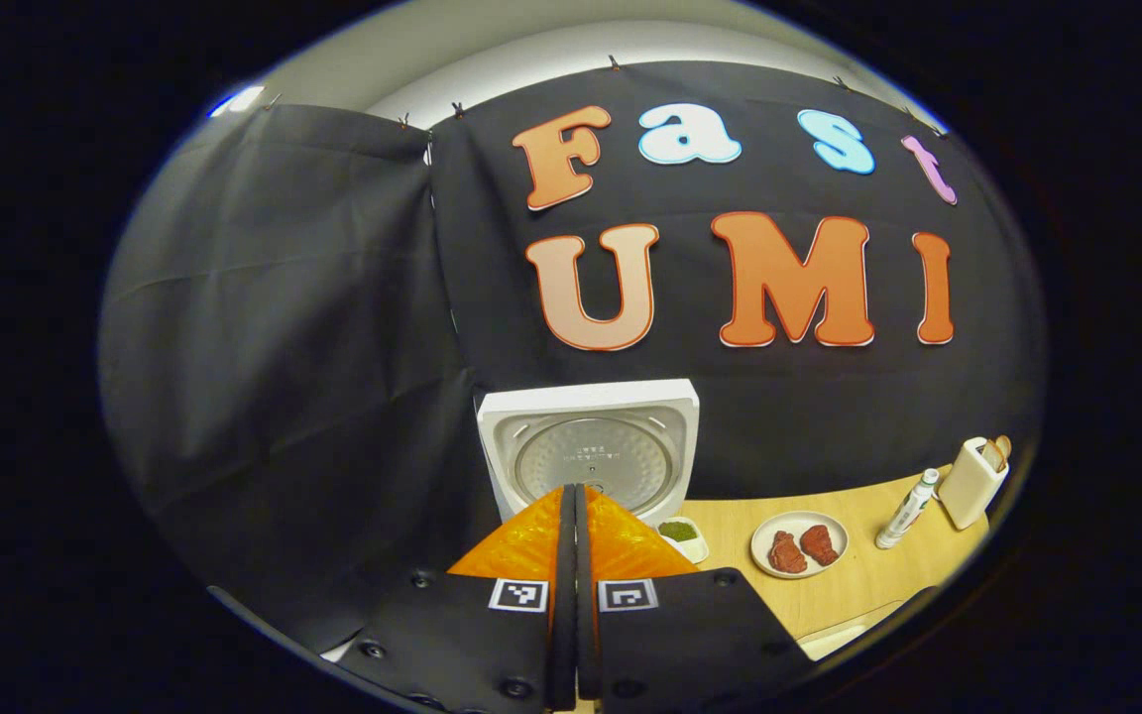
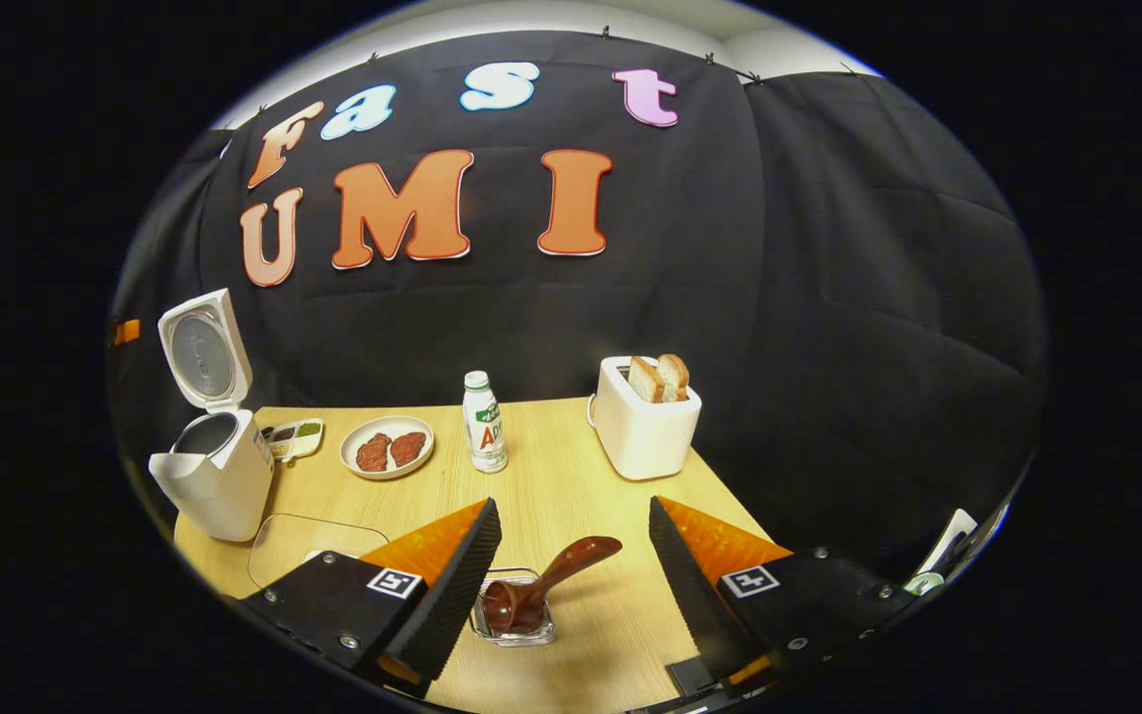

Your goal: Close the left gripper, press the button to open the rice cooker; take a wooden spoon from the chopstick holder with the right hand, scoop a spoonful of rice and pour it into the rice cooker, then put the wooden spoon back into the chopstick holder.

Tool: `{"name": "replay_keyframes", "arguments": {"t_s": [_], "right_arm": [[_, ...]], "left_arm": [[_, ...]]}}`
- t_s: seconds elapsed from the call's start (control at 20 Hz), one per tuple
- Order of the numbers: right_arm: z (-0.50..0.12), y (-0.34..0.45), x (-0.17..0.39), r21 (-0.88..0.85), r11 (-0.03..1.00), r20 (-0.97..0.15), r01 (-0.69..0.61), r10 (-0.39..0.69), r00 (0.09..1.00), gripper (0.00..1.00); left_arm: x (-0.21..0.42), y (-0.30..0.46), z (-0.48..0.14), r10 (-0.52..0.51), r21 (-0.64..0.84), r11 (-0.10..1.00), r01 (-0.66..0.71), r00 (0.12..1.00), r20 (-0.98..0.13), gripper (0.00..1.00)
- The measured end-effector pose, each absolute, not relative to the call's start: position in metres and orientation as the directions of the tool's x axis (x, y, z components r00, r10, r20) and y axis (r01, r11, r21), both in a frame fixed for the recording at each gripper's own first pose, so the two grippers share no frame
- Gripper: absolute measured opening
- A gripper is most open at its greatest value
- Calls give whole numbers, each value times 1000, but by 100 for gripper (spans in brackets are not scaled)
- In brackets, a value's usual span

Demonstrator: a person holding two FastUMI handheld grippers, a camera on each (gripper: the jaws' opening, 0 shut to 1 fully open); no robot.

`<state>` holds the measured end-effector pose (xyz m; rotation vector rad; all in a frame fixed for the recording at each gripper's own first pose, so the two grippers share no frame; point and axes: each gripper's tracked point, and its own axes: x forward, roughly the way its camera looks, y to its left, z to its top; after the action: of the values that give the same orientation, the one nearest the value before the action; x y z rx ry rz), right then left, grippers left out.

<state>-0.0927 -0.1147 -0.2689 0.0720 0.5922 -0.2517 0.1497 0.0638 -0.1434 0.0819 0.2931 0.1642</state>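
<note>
The left gripper, fingers pressed together, faces the white rice cooker's raised lid. The right gripper, fingers spread, hangs over a dark wooden spoon in a clear glass holder; a white toaster stands beyond.

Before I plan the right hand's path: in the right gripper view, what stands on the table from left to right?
Rice cooker → sauce dish → plate of meat → bottle → toaster.

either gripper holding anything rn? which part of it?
Nothing held. Left gripper is shut on air before the open white rice cooker. Right gripper is open above the dark brown wooden spoon.
</note>
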Motion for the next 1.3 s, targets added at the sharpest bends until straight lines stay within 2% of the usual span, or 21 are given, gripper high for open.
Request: {"name": "replay_keyframes", "arguments": {"t_s": [0.3, 0.35, 0.4, 0.45, 0.5, 0.55, 0.65, 0.75, 0.8, 0.85, 0.95, 1.0, 1.05, 1.1, 1.15, 1.2, 1.25, 1.3], "right_arm": [[-310, -115, -93, 44, 964, -633, 261, -175, 754, 94], [-317, -113, -93, 58, 963, -649, 263, -164, 743, 94], [-324, -113, -92, 70, 962, -661, 266, -155, 734, 94], [-331, -113, -91, 81, 960, -671, 266, -145, 727, 94], [-337, -113, -90, 92, 958, -680, 271, -139, 720, 94], [-343, -113, -91, 113, 955, -686, 274, -125, 717, 94], [-357, -112, -89, 165, 942, -700, 291, -96, 707, 93], [-371, -111, -92, 204, 925, -724, 320, -78, 686, 92], [-372, -109, -89, 235, 917, -713, 324, -64, 698, 90], [-374, -107, -86, 276, 903, -708, 329, -41, 705, 89], [-382, -98, -84, 351, 869, -706, 349, 1, 708, 83], [-385, -94, -83, 379, 853, -702, 359, 13, 712, 78], [-387, -92, -84, 400, 840, -699, 367, 20, 715, 74], [-389, -90, -84, 412, 832, -695, 371, 23, 719, 61], [-391, -92, -84, 411, 830, -690, 378, 12, 724, 61], [-392, -94, -83, 408, 827, -685, 386, -2, 729, 50], [-393, -95, -83, 414, 822, -682, 392, -5, 731, 44], [-395, -90, -84, 432, 811, -690, 395, 15, 724, 27]], "left_arm": [[114, 35, -120, 161, 57, 987, -153, 969, -188, 5], [108, 32, -117, 157, 67, 987, -148, 971, -178, 11], [103, 28, -116, 152, 81, 987, -140, 974, -169, 11], [96, 21, -114, 141, 88, 988, -128, 977, -162, 28], [91, 14, -111, 131, 88, 989, -118, 980, -150, 35], [86, 6, -109, 117, 85, 991, -106, 983, -142, 50], [75, -2, -112, 111, 89, 991, -98, 983, -146, 69], [66, -9, -115, 109, 105, 990, -93, 982, -157, 70], [62, -13, -116, 103, 106, 991, -86, 981, -163, 74], [59, -17, -119, 100, 108, 991, -83, 980, -169, 74], [51, -21, -125, 98, 108, 991, -79, 977, -189, 74], [50, -22, -126, 100, 107, 991, -80, 976, -196, 70], [47, -24, -128, 98, 106, 991, -78, 975, -201, 74], [47, -25, -127, 97, 106, 991, -77, 974, -203, 74], [48, -25, -128, 97, 110, 991, -76, 974, -205, 74], [47, -26, -128, 96, 115, 991, -73, 973, -208, 70], [49, -26, -127, 96, 118, 990, -72, 974, -207, 78], [50, -27, -128, 91, 116, 991, -68, 973, -210, 74]]}}
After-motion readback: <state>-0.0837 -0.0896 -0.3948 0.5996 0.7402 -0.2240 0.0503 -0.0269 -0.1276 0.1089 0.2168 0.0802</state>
